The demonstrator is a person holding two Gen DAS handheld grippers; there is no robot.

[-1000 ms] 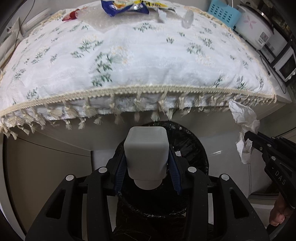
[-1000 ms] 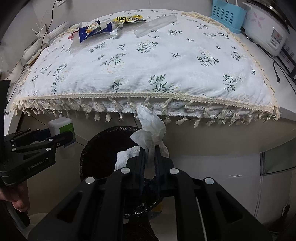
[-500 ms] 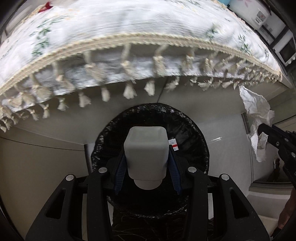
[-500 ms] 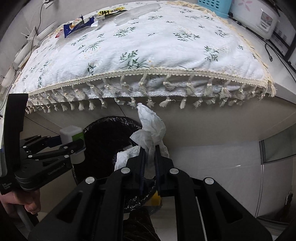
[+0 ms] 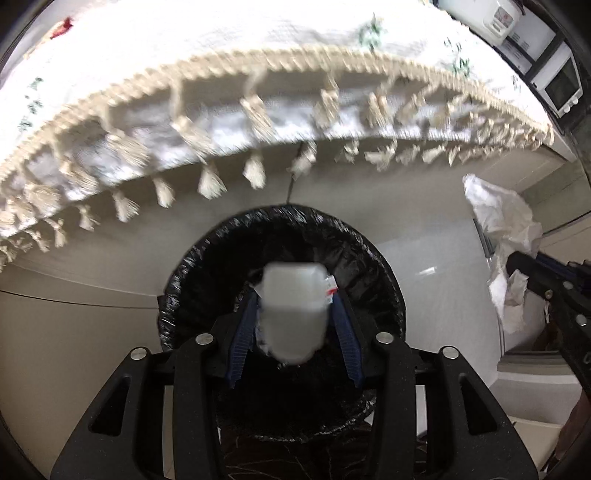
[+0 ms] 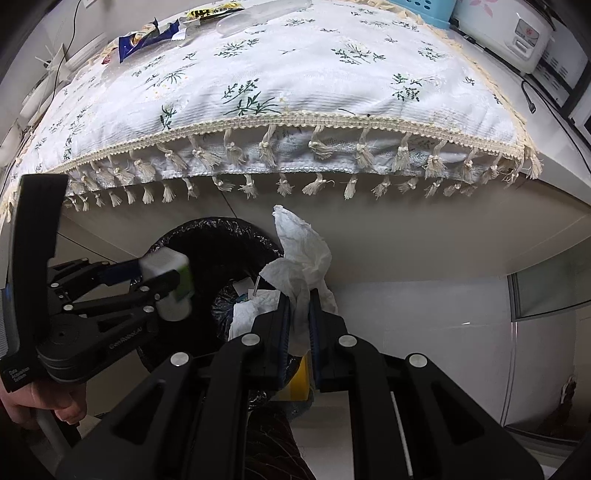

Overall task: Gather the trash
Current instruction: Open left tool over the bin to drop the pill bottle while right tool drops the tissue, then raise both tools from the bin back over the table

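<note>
White plastic bottle [image 5: 293, 314] sits between the blue pads of the left gripper [image 5: 294, 321], blurred, with gaps showing on both sides; the jaws are opening and the pads do not appear to press on it. Directly below and ahead of that gripper is the bin [image 5: 199, 266], lined with a black bag, its mouth open under the bottle. From the right wrist view the same bottle [image 6: 166, 273] shows a green label and hangs over the near rim of the bin [image 6: 207, 230].

Right gripper [image 6: 297, 314] is clamped narrow on a crumpled tissue [image 6: 299, 251], which sticks up beyond the fingertips. It is held beside the bin, toward the bin's right edge, not over the centre. In the left wrist view the tissue [image 5: 498, 221] is well off to the right of the left gripper.

Above and beyond both tools, a floral cloth [image 6: 295, 81] with a tasselled fringe covers the table. At its far edge lie a blue wrapper [image 6: 147, 37], a yellow wrapper [image 6: 212, 11] and a clear plastic piece [image 6: 258, 14]. A hand [image 6: 44, 402] grips the left tool's handle.
</note>
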